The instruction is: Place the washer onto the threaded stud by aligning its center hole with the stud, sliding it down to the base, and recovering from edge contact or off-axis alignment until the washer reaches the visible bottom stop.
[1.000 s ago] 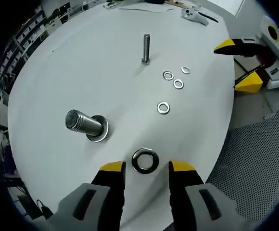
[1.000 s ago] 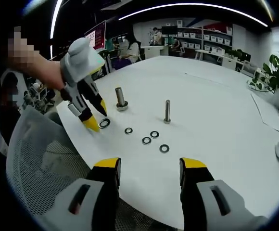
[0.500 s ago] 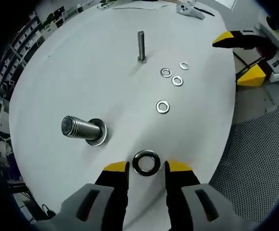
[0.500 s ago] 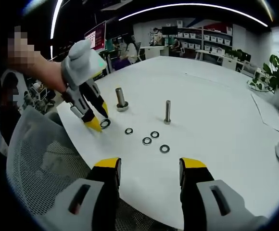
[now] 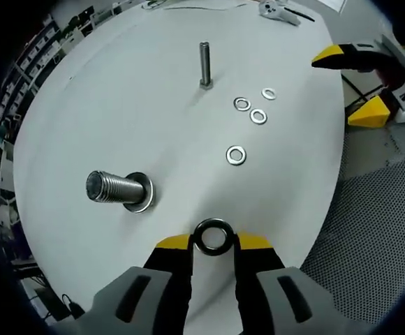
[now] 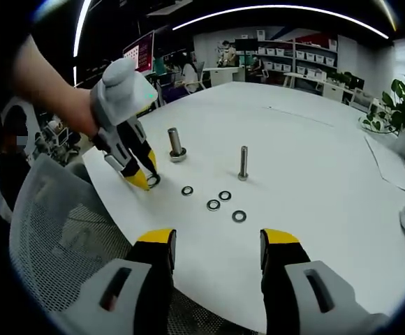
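Washer (image 5: 213, 236), a dark metal ring, lies flat between left claw (image 5: 212, 242) tips.

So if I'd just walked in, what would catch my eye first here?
Probably the left gripper, its yellow tips on either side of a large dark washer at the near edge of the white table. Beside it stands a thick threaded stud, and farther off a thin stud with four small washers scattered near it. The right gripper hangs open over the table edge.
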`<state>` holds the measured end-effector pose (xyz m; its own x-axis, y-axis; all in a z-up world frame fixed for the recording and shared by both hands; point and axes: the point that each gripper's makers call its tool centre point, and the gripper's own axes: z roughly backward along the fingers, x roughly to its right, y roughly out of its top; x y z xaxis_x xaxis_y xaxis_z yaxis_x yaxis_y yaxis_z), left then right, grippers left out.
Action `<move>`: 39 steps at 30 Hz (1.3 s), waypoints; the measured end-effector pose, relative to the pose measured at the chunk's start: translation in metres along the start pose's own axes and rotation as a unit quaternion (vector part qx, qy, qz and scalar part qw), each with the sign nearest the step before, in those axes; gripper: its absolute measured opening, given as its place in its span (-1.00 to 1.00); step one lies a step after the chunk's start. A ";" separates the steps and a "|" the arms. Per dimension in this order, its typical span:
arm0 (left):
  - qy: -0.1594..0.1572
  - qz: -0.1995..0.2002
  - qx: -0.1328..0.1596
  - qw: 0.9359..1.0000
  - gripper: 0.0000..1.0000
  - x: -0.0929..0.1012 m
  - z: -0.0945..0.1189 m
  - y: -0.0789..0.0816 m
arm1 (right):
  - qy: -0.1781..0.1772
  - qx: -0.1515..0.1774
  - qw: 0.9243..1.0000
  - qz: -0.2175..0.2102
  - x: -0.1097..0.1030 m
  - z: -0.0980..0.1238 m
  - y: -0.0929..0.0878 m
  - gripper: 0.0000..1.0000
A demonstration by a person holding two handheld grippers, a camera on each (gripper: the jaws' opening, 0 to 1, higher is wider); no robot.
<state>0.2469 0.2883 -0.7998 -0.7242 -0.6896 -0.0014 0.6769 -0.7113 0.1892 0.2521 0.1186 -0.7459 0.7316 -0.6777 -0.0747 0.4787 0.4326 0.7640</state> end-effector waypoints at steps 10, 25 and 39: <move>-0.010 0.005 -0.024 1.000 -0.58 -0.001 -0.001 -0.001 | -0.001 -0.001 1.000 0.001 0.001 0.000 -0.001 0.02; -0.006 0.007 -0.029 1.000 -0.60 -0.001 -0.001 -0.002 | -0.002 -0.006 1.000 0.002 0.000 0.000 -0.002 0.01; -0.014 -0.008 -0.022 1.000 -0.63 0.000 0.001 -0.002 | -0.001 -0.006 1.000 0.001 0.000 0.000 -0.002 0.01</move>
<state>0.2454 0.2898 -0.7996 -0.7382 -0.6742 0.0238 0.6697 -0.7282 0.1458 0.2512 0.1181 -0.7474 0.7318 -0.6777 -0.0719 0.4825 0.4407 0.7570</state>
